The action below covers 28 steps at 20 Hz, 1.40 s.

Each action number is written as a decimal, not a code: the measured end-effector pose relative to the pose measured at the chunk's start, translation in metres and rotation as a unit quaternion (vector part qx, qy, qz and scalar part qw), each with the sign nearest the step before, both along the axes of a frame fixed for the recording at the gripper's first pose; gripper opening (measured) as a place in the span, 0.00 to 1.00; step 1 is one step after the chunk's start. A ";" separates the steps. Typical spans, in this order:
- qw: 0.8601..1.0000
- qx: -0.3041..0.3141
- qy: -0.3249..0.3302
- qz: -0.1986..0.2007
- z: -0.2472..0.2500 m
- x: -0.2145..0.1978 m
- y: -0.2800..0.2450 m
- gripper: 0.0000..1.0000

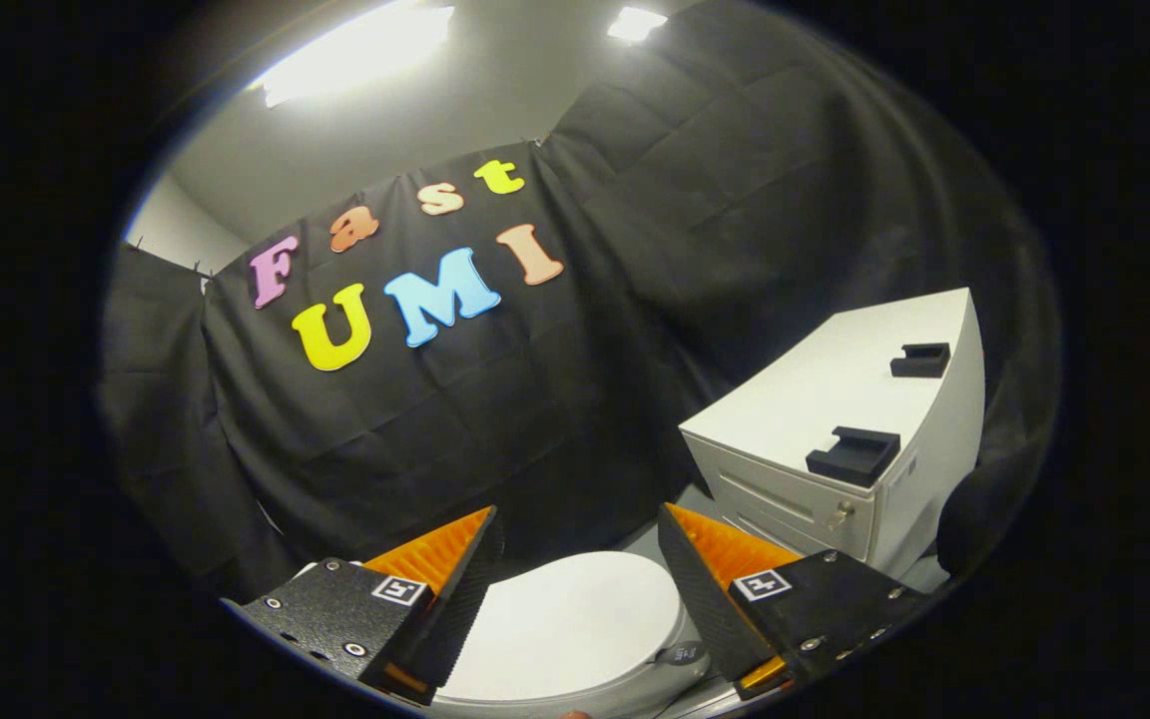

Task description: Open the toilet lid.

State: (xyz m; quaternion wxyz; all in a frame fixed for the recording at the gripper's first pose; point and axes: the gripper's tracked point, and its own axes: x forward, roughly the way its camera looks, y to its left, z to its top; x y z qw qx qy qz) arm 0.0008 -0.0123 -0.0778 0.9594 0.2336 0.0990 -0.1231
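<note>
Gripper [575,544] sitting at bottom centre of the frame, fingers spread wide, gripping nothing. Toilet lid [565,629] showing in the gap between them at the bottom, lying flat and closed, lower than the tips; whether anything is touching it, can't tell. White drawer cabinet [815,399] standing at right, carrying two black brackets [855,454] on top. Ceiling lights [355,50] glaring at upper left.

I see the gripper [575,529] held with its 2 fingers [455,589] spread wide apart, gripping nothing, tips free in the air and angled slightly downward from my viewpoint.
</note>
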 end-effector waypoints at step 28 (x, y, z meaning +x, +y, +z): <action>0.918 0.308 0.229 -0.101 -0.231 -0.048 -0.013 0.91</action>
